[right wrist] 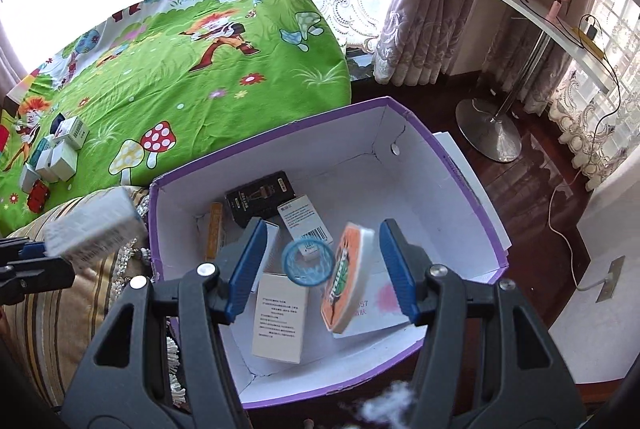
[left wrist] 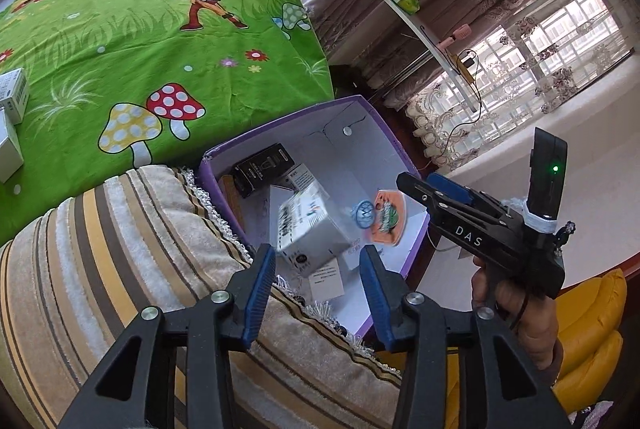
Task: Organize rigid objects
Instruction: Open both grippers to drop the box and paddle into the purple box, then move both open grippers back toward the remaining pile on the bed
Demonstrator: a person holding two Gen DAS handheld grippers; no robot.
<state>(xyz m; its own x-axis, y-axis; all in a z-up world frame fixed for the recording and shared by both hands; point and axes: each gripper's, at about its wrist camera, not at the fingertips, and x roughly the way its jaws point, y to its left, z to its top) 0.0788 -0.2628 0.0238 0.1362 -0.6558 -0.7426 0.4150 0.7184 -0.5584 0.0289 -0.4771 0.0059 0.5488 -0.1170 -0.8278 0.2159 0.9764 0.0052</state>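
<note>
Both grippers, left [left wrist: 318, 289] and right [right wrist: 320, 269], stood apart over the purple-rimmed cardboard box [right wrist: 472, 165]; a blurred white carton [left wrist: 308, 233] and orange oval card [right wrist: 348, 277], long axis toward twelve o'clock, were between their pads.

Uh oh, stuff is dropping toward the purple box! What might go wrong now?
1. The white carton looks blurred in mid-air near the purple box's rim, over the striped cushion, so it may land outside.
2. The orange packet and blue ring hang loose between the right gripper's open fingers; the ring might bounce out.
</note>
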